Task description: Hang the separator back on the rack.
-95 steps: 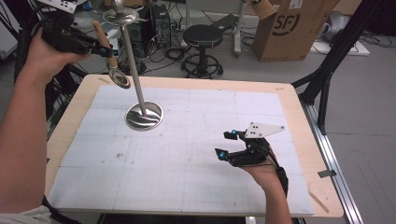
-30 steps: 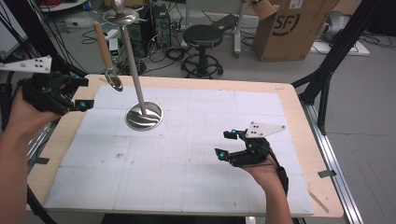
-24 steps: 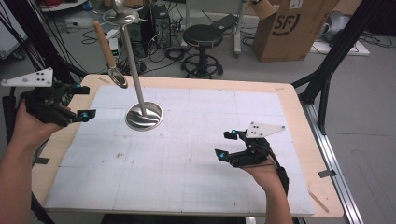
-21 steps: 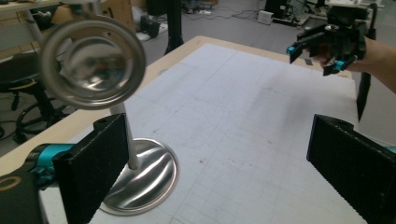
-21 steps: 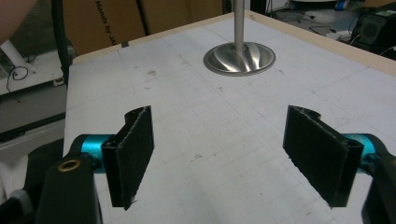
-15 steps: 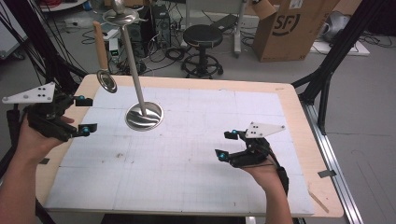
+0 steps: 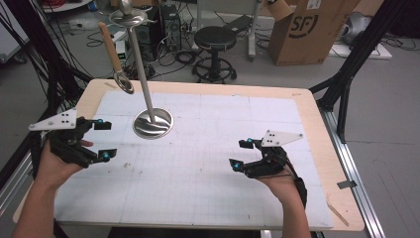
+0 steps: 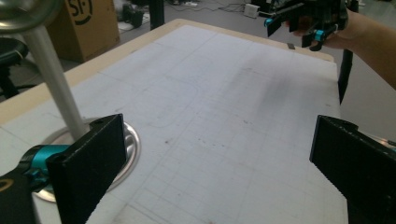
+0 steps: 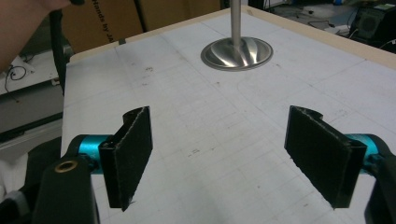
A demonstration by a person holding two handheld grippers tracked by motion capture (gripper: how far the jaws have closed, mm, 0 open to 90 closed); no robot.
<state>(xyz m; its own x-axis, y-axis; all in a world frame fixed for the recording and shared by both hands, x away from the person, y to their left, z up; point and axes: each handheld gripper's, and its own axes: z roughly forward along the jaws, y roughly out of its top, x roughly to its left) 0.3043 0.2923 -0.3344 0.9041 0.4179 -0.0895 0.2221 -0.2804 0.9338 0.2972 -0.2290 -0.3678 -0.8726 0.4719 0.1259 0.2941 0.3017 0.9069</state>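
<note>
The spoon (image 7: 115, 55) with its wooden handle hangs from the top dish of the steel stand (image 7: 152, 123), up and beyond the left tool (image 7: 104, 140), whose jaws stand wide apart with nothing between them. The right tool (image 7: 240, 154) rests low over the worktop (image 7: 208, 163), well off to the other side of the stand, its jaws likewise spread and empty. From where I stand the hanging looks done, so the sensible thing is to keep both tools clear of the pole and settle them gently, lest a knock set the spoon swinging off its perch.
</note>
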